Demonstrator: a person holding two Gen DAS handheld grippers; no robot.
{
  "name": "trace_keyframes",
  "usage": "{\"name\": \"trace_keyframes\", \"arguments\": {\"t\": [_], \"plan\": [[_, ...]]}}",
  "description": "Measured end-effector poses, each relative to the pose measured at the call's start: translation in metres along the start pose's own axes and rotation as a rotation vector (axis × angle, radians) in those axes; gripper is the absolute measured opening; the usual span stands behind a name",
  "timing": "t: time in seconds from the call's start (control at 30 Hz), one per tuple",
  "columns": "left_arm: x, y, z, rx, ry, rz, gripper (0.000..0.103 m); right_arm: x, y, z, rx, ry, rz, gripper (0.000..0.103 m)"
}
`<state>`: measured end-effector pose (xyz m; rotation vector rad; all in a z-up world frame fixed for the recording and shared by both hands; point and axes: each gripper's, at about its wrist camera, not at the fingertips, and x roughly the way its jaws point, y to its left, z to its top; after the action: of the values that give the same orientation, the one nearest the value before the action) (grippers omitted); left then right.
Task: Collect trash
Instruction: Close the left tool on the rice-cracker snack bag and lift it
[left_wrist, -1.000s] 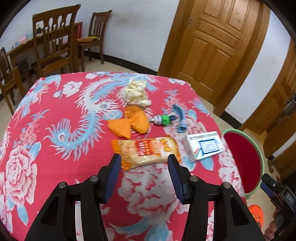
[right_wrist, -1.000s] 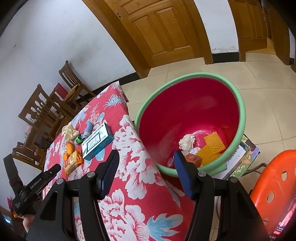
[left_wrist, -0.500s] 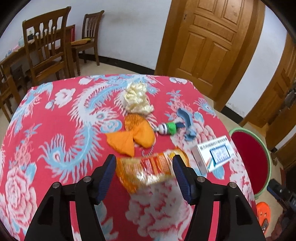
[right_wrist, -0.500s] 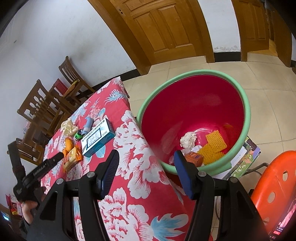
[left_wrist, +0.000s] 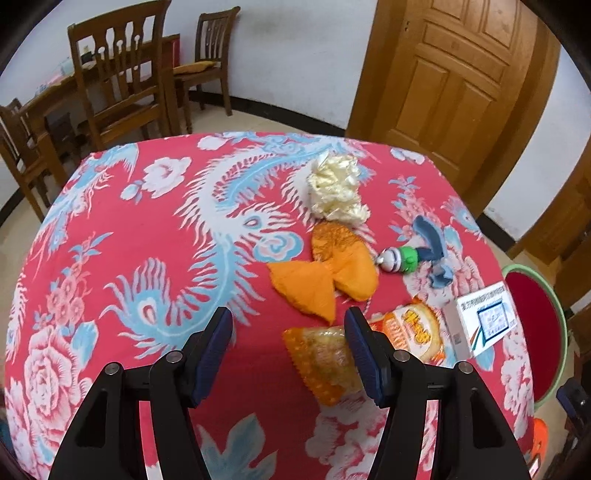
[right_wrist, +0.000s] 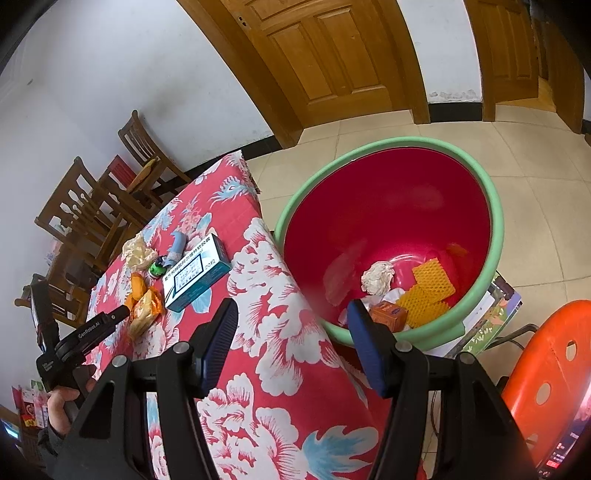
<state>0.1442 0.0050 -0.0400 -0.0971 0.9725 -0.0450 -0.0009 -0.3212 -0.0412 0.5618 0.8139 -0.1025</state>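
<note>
**Trash on the table, basin waiting on the floor**

On the left, the left gripper (left_wrist: 288, 328) hangs low over the red flower cloth of the table (left_wrist: 110, 258); its two blue fingers are wide apart and hold nothing; they point at the pile of trash, most likely so one piece can go between them; right by the right finger lies the snack bag (left_wrist: 369, 343), crinkly and see-through at one end, partly hidden behind that finger; I think it is the next thing to grab, but it is not between the fingers yet.

Further back lie the orange wrappers (left_wrist: 325, 277), touching each other; behind them sits a crumpled cream wrapper (left_wrist: 338, 192); to the right are a small green-capped bottle (left_wrist: 399, 258), a blue scrap (left_wrist: 432, 254) and a white and blue box (left_wrist: 484, 321) near the table edge.

On the right, the right gripper (right_wrist: 291, 343) is also spread wide and empty; it looks down at the red basin (right_wrist: 495, 206) with the green rim, which stands on the floor right beside the table so trash has a short way to go; a white paper ball (right_wrist: 376, 277), orange mesh pieces (right_wrist: 428, 288) and a small orange box (right_wrist: 388, 314) already lie in it; an orange stool (right_wrist: 550, 362) stands nearby.
</note>
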Motion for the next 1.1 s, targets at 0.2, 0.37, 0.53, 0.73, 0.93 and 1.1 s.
{"name": "trace_keyframes", "arguments": {"t": [0.2, 0.37, 0.53, 0.73, 0.93, 1.1], "plan": [[0.004, 0.005, 0.009, 0.004, 0.003, 0.027, 0.065, -0.002, 0.002, -0.002, -0.002, -0.006, 0.008, 0.063], [0.015, 0.004, 0.011, 0.019, 0.040, 0.049, 0.065, -0.003, -0.002, -0.003, 0.003, -0.009, 0.010, 0.063], [0.008, 0.002, 0.000, 0.027, 0.051, 0.034, 0.065, -0.003, -0.006, -0.002, 0.011, -0.012, 0.010, 0.063], [-0.011, -0.006, -0.017, 0.038, 0.038, -0.018, 0.065, -0.003, -0.007, -0.004, 0.014, -0.008, 0.015, 0.063], [-0.029, -0.021, -0.023, 0.064, 0.001, -0.078, 0.065, -0.002, -0.006, -0.004, 0.014, -0.010, 0.014, 0.063], [-0.026, -0.036, -0.023, 0.098, 0.001, -0.114, 0.065, -0.003, -0.006, -0.004, 0.012, -0.010, 0.014, 0.063]]}}
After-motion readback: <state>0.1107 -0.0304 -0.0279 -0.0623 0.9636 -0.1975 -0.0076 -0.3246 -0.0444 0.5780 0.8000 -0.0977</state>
